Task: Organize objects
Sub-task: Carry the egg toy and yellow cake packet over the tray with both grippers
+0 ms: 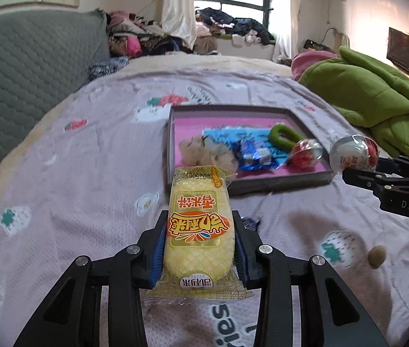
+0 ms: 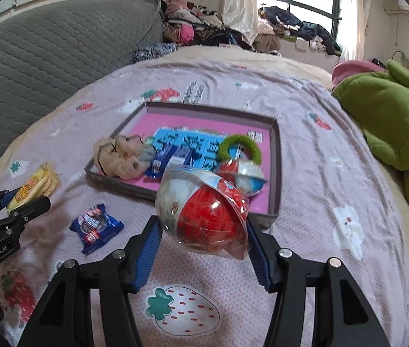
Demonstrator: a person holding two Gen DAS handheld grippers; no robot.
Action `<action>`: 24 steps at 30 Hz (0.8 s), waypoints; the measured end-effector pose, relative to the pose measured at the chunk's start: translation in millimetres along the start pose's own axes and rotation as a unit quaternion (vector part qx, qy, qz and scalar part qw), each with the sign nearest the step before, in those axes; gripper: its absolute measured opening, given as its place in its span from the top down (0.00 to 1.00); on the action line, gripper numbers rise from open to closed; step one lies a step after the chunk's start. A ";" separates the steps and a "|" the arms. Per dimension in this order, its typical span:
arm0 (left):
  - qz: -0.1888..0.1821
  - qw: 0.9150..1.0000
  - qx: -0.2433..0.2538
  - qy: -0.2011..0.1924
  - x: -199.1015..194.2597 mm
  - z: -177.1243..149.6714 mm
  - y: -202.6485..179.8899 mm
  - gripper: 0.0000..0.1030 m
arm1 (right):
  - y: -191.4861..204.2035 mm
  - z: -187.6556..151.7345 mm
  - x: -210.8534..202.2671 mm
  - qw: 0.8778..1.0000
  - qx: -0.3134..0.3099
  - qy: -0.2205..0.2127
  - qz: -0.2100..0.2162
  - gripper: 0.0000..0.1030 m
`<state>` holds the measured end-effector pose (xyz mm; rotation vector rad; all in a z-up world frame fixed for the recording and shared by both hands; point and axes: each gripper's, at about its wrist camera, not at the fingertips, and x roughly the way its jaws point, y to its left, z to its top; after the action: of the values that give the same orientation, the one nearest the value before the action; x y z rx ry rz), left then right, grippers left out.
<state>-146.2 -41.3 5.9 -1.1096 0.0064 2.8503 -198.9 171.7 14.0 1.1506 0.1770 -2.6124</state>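
Left gripper [image 1: 200,243] is clamped on a yellow rice-cracker packet [image 1: 198,231], its blue pads pressing the packet's two long sides, with the packet held lengthwise between the fingers above the bed [image 1: 88,173]. Right gripper [image 2: 203,248] is closed on a red-and-white egg-shaped toy in clear wrap [image 2: 204,214], the pads bearing on its left and right flanks; from the left wrist view the same egg shows at the right gripper's tips just beside the tray's near right corner.

Ahead of both lies a shallow grey tray with a pink floor [image 1: 172,133] on the strawberry-print bedsheet. In it are a beige plush toy [image 1: 204,151] at the left, a light blue flat packet [image 1: 242,136], a dark blue snack wrapper [image 1: 252,156] on top of it, a green fuzzy ring [image 1: 283,136] and a second red-and-white egg [image 1: 305,153] near the right wall.

On the sheet outside the tray, a blue snack packet [image 2: 96,225] lies between the two grippers. A green blanket [image 1: 372,98] is heaped at the right.
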 end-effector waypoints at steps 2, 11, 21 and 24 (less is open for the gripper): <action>0.001 1.000 0.003 -0.007 -8.1 5.9 -4.6 0.61 | -0.9 4.9 -12.7 1.000 0.002 -0.011 0.000 0.45; 0.011 0.999 0.014 -0.035 -40.4 40.9 -24.7 0.61 | -1.0 24.7 -54.2 0.999 0.002 -0.046 -0.001 0.45; 0.007 0.998 0.022 -0.062 -60.4 87.8 -43.0 0.61 | -5.7 50.2 -84.5 0.997 0.003 -0.081 -0.005 0.45; 0.005 0.997 0.027 -0.073 -62.1 102.4 -50.0 0.61 | -9.3 57.6 -90.6 0.996 0.002 -0.091 -0.012 0.45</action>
<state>-165.7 7.3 124.6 -0.8919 0.0794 2.9148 -184.0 186.3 119.8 0.9090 0.1470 -2.7218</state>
